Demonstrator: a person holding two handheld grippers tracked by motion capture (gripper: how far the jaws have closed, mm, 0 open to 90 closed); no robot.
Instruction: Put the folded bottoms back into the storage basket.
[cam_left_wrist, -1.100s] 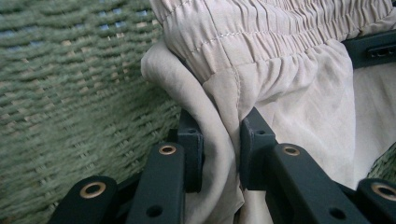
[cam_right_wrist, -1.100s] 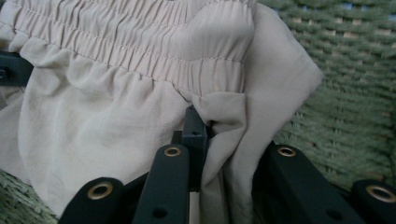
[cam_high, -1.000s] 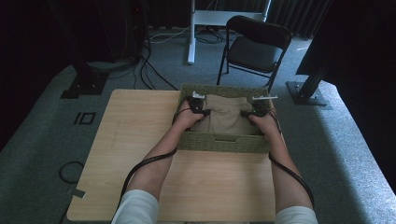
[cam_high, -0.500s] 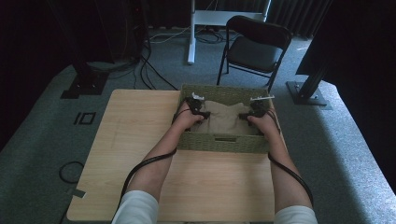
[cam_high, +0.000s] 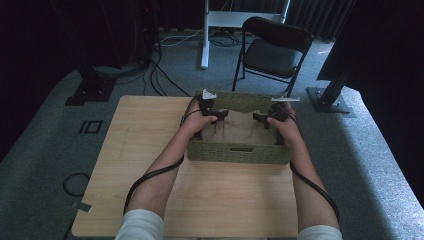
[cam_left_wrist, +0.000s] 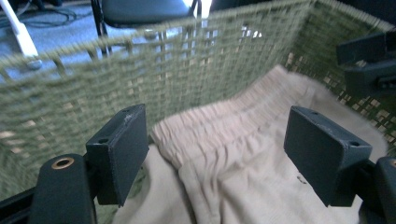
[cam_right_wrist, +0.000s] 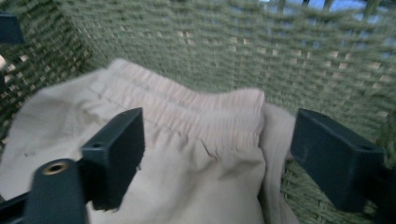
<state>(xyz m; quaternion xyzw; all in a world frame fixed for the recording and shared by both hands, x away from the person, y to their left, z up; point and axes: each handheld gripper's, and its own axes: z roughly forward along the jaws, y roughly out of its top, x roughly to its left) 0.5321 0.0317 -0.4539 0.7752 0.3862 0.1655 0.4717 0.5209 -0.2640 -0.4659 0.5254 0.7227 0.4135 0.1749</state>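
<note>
**Beige garment in woven basket, both grippers inside**

Item: beige garment (cam_high: 243, 131) with a gathered elastic waistband (cam_left_wrist: 224, 119) — folded, lying on the floor of a green woven basket (cam_high: 239, 154). The waistband edge lies toward the basket's far wall; in the right gripper view the garment (cam_right_wrist: 187, 154) stops short of one side wall, with bare weave showing beside it.

Container: the basket, rectangular, open-topped, with a slot handle in its near wall. It stands on the far right part of a light wooden table (cam_high: 150, 150), its far wall at the table's far edge.

Tools: left gripper (cam_high: 212, 113) at the basket's left end, right gripper (cam_high: 265, 117) at its right end, both lowered inside the rim and facing each other across the garment. Left gripper (cam_left_wrist: 217, 158) — jaws spread wide, cloth between and below them, nothing clamped. Right gripper (cam_right_wrist: 217, 158) — jaws likewise wide apart over the waistband corner, holding nothing. Whether the jaw tips touch the cloth cannot be told.

Surroundings: grey carpeted floor (cam_high: 50, 140), a black folding chair (cam_high: 272, 50) beyond the table, cables (cam_high: 160, 75) on the floor at far left.
</note>
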